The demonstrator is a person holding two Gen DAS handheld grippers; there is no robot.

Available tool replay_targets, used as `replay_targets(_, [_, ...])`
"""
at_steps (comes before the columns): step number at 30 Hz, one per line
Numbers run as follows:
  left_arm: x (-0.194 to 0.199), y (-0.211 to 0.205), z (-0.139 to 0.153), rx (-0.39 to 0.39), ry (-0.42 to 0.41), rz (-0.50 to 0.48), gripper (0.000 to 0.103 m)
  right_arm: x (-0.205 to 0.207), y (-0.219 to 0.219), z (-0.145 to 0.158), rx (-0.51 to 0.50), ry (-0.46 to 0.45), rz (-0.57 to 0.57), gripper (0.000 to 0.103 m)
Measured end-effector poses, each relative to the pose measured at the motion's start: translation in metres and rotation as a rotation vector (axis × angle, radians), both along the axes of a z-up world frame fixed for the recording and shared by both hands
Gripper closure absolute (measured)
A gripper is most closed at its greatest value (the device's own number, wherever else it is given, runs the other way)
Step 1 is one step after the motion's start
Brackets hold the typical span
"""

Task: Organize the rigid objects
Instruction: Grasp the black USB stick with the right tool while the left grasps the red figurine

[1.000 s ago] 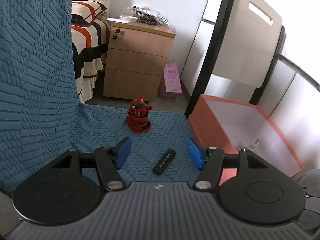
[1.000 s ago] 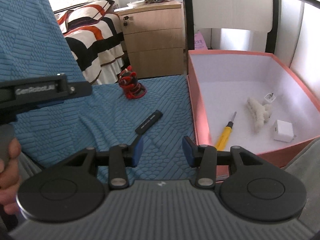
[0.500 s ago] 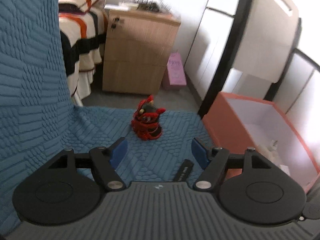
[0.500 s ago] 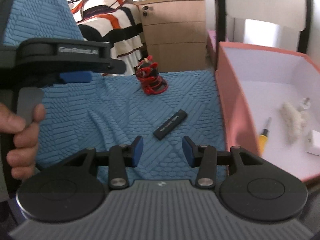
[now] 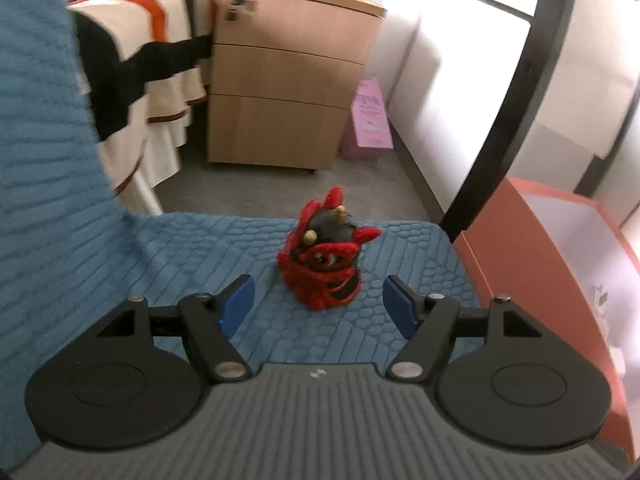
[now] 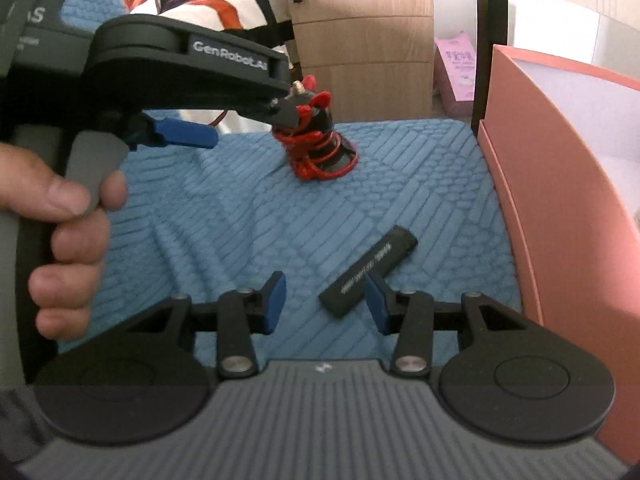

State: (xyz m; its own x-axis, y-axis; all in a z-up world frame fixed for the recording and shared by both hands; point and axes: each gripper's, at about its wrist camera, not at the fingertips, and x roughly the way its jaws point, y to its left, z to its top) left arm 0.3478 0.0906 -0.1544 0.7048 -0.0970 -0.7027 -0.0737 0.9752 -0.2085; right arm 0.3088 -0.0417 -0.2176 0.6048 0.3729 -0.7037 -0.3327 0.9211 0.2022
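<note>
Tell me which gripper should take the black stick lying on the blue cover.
Right. The right gripper is open with the black stick just ahead of its fingers; the left gripper faces the red figurine instead.

on the blue cover (image 6: 248, 216): one red and black toy figure (image 5: 325, 261), one black stick (image 6: 370, 270). beside it, one orange box (image 6: 548, 184). behind, one wooden drawer cabinet (image 5: 292, 80) with three drawers, one pink bag (image 5: 370, 120). two grippers (image 5: 316, 303) (image 6: 325, 298) and one hand (image 6: 66, 236) are visible.

left gripper (image 5: 316, 304) wide open, right gripper (image 6: 326, 300) apparently open
</note>
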Motion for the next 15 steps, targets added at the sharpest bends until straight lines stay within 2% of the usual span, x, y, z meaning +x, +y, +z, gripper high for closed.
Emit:
replay_targets(5, [0.024,-0.008,-0.004,0.005,-0.013,-0.063,0.027,0.019,0.002,-0.02,-0.027,0.021,-0.01,0.054])
replay_targets(10, [0.041,-0.017,-0.012,0.03,0.0,-0.105,0.027,0.02,0.002,-0.031,-0.048,0.023,-0.013,0.053])
replay_targets(13, [0.048,-0.02,-0.014,0.058,-0.002,-0.093,0.027,0.018,0.003,-0.033,-0.078,0.004,-0.002,0.055])
replay_targets(15, [0.05,-0.018,-0.015,0.049,-0.005,-0.083,0.027,0.017,0.003,-0.034,-0.083,0.009,-0.015,0.056])
